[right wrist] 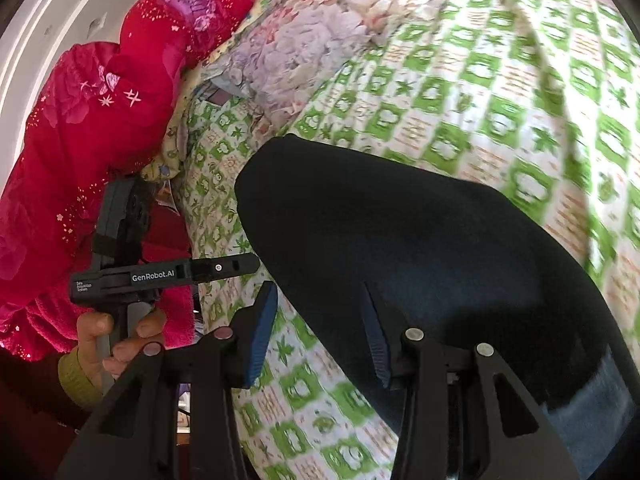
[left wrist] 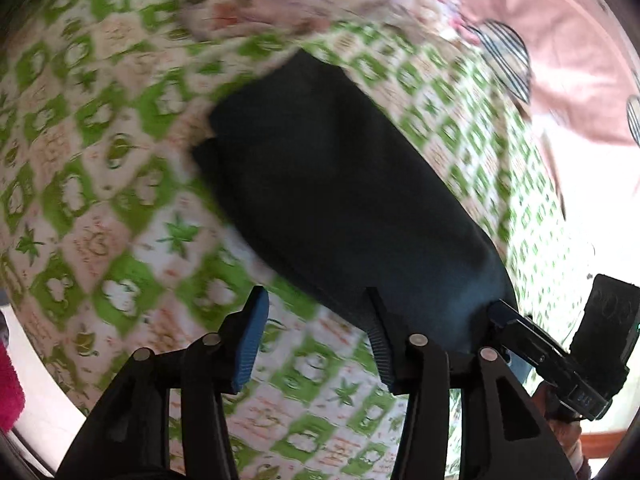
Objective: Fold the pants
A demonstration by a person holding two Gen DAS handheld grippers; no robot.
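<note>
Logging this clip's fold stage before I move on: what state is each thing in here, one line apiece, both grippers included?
dark pants: folded into a compact bundle, lying on the bed.
left gripper: open, empty, one finger at the pants' edge.
right gripper: open, empty, one finger against the pants.
green patterned sheet: spread over the bed, under the pants.
red blanket: bunched up at the bedside.
floral quilt: crumpled beyond the pants.

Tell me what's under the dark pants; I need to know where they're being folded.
The dark pants lie on a green-and-white patterned bedsheet, which shows all around them. What the sheet carries directly beneath the fabric is covered, so hidden.
</note>
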